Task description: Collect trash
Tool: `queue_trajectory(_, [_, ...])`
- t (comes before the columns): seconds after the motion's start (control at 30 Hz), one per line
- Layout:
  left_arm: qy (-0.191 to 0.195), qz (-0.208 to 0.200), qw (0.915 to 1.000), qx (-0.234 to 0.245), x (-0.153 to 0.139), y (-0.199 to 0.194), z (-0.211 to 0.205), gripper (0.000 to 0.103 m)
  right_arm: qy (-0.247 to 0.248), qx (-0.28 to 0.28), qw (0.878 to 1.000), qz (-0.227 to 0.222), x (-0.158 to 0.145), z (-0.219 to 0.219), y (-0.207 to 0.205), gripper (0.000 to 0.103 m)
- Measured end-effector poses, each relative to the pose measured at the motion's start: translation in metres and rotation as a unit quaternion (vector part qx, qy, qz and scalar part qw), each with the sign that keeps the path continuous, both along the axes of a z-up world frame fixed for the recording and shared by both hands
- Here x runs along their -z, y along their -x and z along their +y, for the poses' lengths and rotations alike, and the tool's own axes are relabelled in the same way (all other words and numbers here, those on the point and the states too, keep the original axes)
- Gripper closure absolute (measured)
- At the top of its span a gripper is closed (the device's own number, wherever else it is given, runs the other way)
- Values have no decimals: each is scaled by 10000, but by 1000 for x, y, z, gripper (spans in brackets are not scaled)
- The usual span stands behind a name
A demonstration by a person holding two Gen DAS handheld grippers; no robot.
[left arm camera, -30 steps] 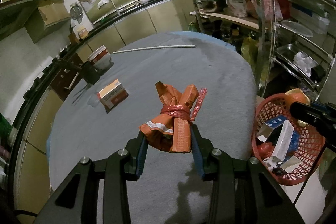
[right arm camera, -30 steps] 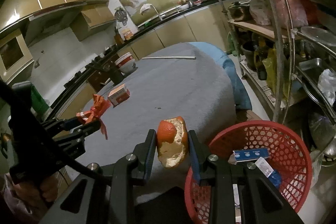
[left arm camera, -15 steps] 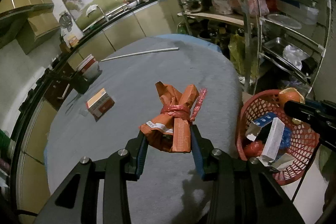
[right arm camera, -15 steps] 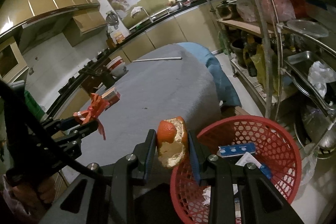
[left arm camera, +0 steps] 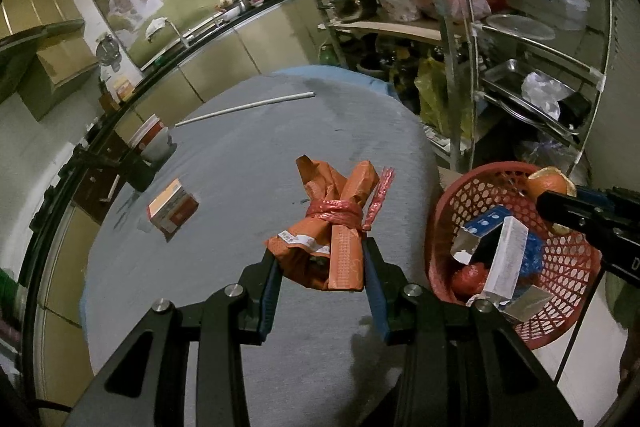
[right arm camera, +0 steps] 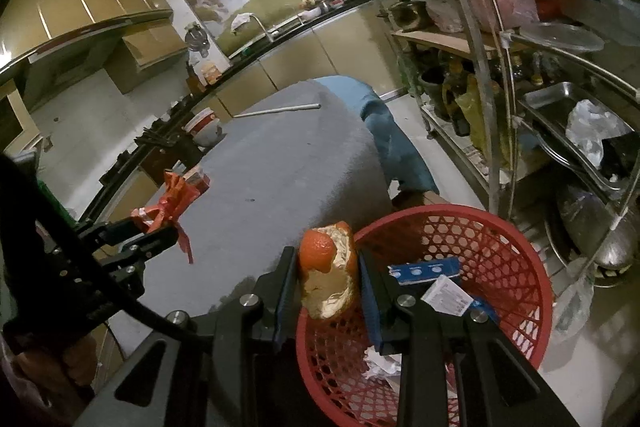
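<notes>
Both hands have drifted toward the red basket (right arm camera: 520, 267): right gripper (right arm camera: 329, 281) pinching orange peel (right arm camera: 326, 279), now over its rim; left gripper (left arm camera: 322, 263) clamps an orange wrapper bundle (left arm camera: 332, 231), nearly there

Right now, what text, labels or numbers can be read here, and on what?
Nothing reads in full.
"D": one white letter on the right gripper, cut off at the frame edge.
Orange wrapper: white label, too small.
Small box on the table: blurred.
Blue and white boxes in the red basket: blurred.
</notes>
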State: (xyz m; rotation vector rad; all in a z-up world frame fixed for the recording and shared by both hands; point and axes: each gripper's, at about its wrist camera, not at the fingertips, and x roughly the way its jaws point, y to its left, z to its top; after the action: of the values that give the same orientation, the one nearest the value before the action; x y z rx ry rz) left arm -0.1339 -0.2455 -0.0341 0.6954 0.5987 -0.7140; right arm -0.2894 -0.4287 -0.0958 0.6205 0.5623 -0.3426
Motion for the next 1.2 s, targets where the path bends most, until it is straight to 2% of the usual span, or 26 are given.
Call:
queue_trajectory(0.57, [-262, 758, 9953, 547, 25, 25, -23, 63, -254, 505, 9974, 447, 30, -25, 39, 71])
queue_trajectory(1.2, [-382, 1492, 9822, 1071, 47, 47, -42, 63, -466, 726, 9948, 549, 47, -35, 52, 70])
